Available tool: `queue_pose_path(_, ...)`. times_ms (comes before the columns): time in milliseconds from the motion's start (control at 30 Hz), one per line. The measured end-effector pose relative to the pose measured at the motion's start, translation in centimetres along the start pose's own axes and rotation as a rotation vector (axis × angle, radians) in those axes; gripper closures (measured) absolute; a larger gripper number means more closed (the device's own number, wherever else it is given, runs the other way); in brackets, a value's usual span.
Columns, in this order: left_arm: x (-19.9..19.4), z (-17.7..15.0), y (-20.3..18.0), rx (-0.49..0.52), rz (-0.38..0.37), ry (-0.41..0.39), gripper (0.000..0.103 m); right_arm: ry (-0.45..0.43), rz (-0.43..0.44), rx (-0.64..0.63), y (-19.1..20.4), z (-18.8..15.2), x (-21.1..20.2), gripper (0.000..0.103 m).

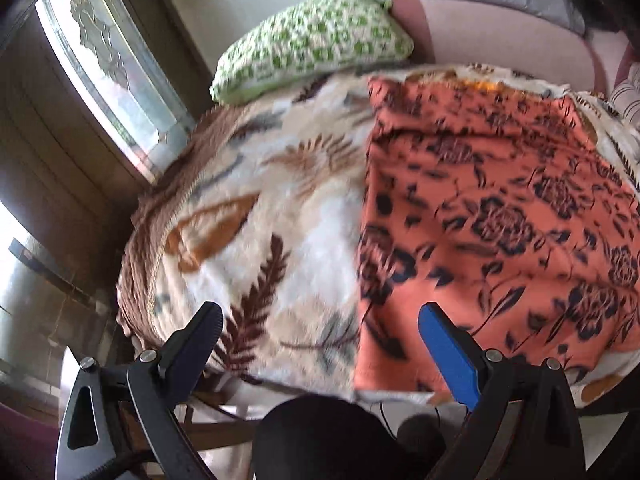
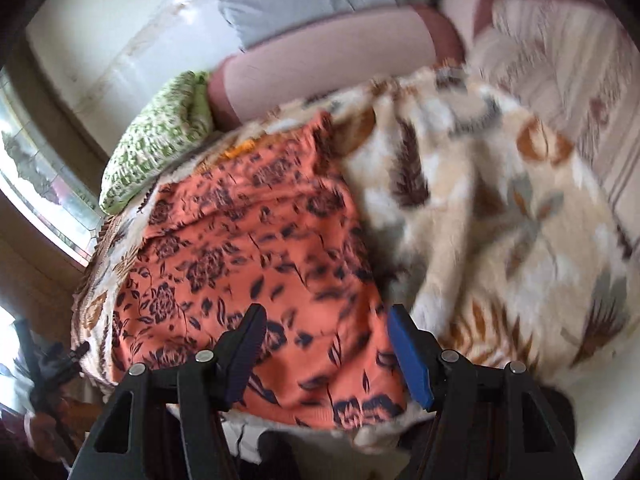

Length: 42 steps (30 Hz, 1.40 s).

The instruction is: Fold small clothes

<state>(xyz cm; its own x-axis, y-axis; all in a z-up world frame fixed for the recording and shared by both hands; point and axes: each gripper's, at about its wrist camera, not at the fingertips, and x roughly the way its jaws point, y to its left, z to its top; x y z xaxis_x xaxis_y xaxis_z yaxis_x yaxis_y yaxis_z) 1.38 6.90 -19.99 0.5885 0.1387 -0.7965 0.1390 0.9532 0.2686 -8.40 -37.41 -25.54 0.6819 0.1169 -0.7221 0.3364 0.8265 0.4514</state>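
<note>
Orange garment lay spread flat on the leaf-patterned blanket covering the bed. Its long axis ran from the near edge of the bed, just ahead of the claws, toward the far end where the green crocheted pillow and a pinkish bolster sat. The near hem lay roughly parallel to the bed's near edge; the far end stopped short of the bolster. Which end was top or bottom of the garment could not be told.

Appearance: salmon-orange cloth printed with dark navy roses and leaves. A few soft diagonal creases near the far end, otherwise fairly smooth. Straight left edge in the left wrist view, lying on the blanket's cream middle. Both views were motion-blurred, so fine detail was not readable.

Left claw: jaws wide apart, nothing between them. It hung above the blanket beside the garment's near left corner; the blue pad overlapped the orange cloth in the view, contact not determinable.

Right claw: jaws parted about midway, nothing gripped. It was over the garment's near right portion, with orange cloth seen between the fingers.

A window stood beyond the bed's left side.
</note>
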Motion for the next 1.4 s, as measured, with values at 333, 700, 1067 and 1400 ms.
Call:
queue_pose_path(333, 0.7, -0.7, 2.5, -0.048, -0.072, -0.005, 0.005, 0.133, 0.032, 0.197, -4.7, -1.5, 3.3, 0.037)
queue_pose_path(700, 3.4, -2.3, 3.9, -0.128, -0.153, 0.081, 0.013, 0.256, -0.046, 0.153, -4.6, -4.0, 7.4, 0.065)
queue_pose_path(1067, 4.4, -2.6, 3.4, -0.156, -0.333, 0.105, 0.035, 0.254, -0.048, 0.063, -2.5, -4.1, 6.9, 0.091)
queue_pose_path(1400, 8.0, -2.4, 1.4, -0.159, -0.482, 0.191, 0.077, 0.274, -0.040, 0.097, -3.0, -4.0, 7.1, 0.089)
